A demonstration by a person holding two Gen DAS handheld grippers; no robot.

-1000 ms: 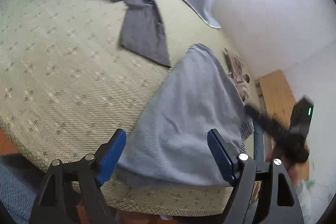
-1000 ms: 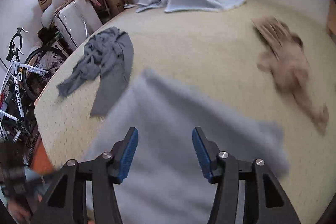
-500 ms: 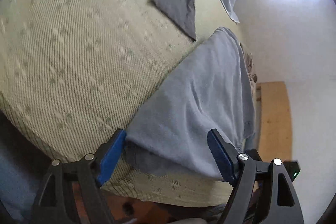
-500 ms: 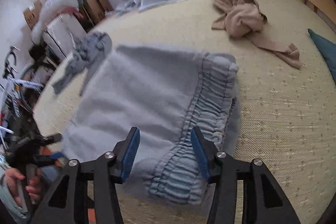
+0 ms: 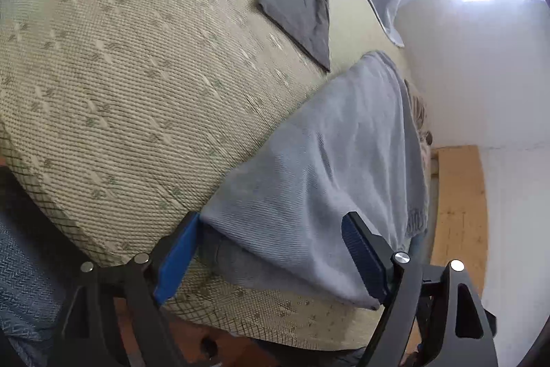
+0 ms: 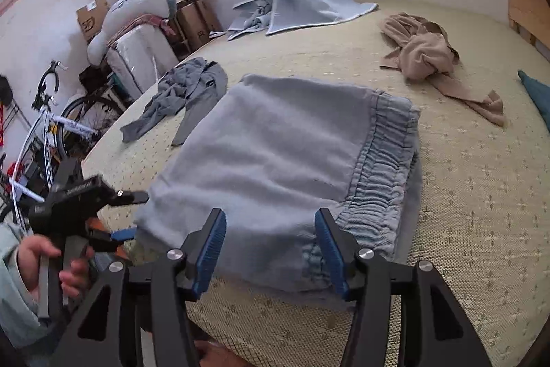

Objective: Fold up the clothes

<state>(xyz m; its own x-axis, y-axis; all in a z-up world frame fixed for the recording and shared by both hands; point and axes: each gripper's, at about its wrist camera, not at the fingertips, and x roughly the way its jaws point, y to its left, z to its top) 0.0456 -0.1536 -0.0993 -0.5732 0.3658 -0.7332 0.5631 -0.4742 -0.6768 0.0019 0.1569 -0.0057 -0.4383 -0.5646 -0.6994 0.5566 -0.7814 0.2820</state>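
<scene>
We now see the pants (image 6: 282, 153) lying folded on the bed (image 6: 474, 195), near its front edge, waistband to the right. A second ago the right view was blurred and swept over loose grey cloth; now it is sharp and the fold lies flat, so we judge this fold laid down. Our right gripper (image 6: 270, 250) has slid along the near edge and hovers over it, fingers at a middling gap, a touch wider than half a second ago, pressing on nothing. Our left gripper (image 5: 271, 258) has dipped toward the left corner, fingers wide, cloth between them but not pinched. The grey top (image 6: 182, 95) and tan garment (image 6: 429, 57) still lie crumpled further back, so more folding remains.
</scene>
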